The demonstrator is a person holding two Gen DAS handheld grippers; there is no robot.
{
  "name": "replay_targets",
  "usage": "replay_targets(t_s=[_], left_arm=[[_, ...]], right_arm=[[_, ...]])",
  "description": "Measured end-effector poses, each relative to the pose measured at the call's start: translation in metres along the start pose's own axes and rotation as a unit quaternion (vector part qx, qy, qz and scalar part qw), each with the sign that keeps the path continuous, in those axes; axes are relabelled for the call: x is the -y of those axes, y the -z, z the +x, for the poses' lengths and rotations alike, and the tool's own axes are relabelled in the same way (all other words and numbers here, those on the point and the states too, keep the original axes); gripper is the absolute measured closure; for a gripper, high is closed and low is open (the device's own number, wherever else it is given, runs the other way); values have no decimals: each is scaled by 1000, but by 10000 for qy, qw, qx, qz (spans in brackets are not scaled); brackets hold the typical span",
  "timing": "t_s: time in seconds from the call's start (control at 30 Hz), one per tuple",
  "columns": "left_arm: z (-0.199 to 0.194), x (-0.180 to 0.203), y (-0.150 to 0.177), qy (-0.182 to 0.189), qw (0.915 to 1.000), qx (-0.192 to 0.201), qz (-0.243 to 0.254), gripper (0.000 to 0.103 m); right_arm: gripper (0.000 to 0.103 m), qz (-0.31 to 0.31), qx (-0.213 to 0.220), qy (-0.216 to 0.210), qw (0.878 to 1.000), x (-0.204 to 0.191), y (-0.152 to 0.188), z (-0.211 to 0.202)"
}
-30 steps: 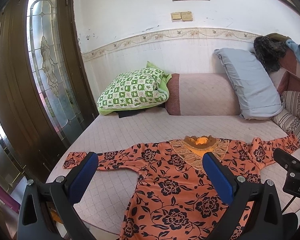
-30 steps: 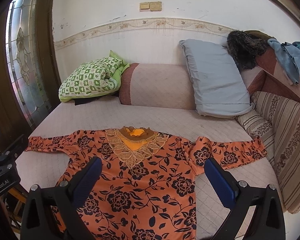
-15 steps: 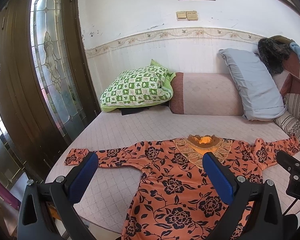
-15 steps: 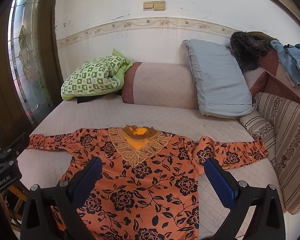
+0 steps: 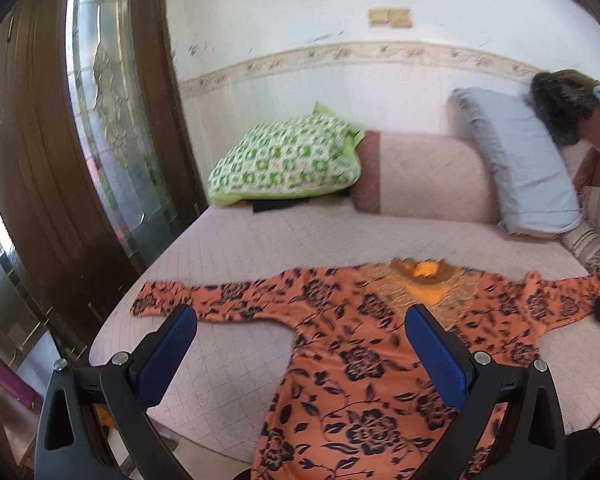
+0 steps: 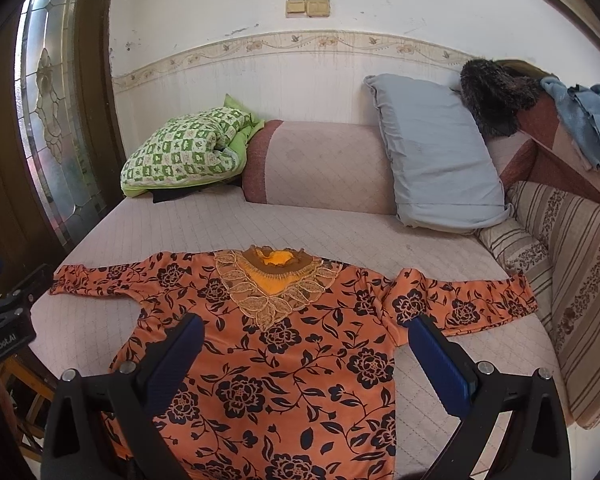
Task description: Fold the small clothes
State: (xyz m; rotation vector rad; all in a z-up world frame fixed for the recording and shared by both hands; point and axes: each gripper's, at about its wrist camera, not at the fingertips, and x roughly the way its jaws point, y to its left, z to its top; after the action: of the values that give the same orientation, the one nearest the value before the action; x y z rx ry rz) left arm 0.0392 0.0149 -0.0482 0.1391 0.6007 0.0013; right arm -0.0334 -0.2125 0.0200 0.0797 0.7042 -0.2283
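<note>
Orange floral blouse (image 6: 284, 360) lies flat, front up, on the quilted pink mattress (image 6: 300, 224), both long sleeves spread out sideways, neckline with gold lace trim (image 6: 276, 280) pointing to the wall. Hem end runs off the near mattress edge, out of frame. Right sleeve cuff ends just beside the striped cushion (image 6: 572, 280); left sleeve cuff (image 5: 156, 300) lies near the mattress edge on the door side.

Left gripper (image 5: 300, 328) hovers above the blouse's left shoulder and sleeve area, jaws spread wide, blue pads (image 5: 168, 356) apart, nothing between them, no contact with cloth visible. Right gripper (image 6: 304, 336) hovers over the chest of the blouse, jaws equally wide, empty. Left wrist view is motion-blurred.

At the head of the mattress: green checked pillow (image 6: 188, 148) on the left, pink bolster (image 6: 320, 168) in the middle, grey-blue pillow (image 6: 436, 152) leaning on the bolster's right end. Dark furry item (image 6: 492, 96) and blue cloth (image 6: 584, 116) sit on the backrest at right. Wooden door with leaded glass panel (image 5: 112, 120) stands left of the bed.
</note>
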Motion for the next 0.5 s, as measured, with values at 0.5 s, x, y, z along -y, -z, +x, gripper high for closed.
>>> replay_targets(t_s=[0.5], left_arm=[[126, -14, 55, 84, 9818, -1803, -584, 0]], right_arm=[[12, 3739, -313, 254, 9266, 308, 105, 111]])
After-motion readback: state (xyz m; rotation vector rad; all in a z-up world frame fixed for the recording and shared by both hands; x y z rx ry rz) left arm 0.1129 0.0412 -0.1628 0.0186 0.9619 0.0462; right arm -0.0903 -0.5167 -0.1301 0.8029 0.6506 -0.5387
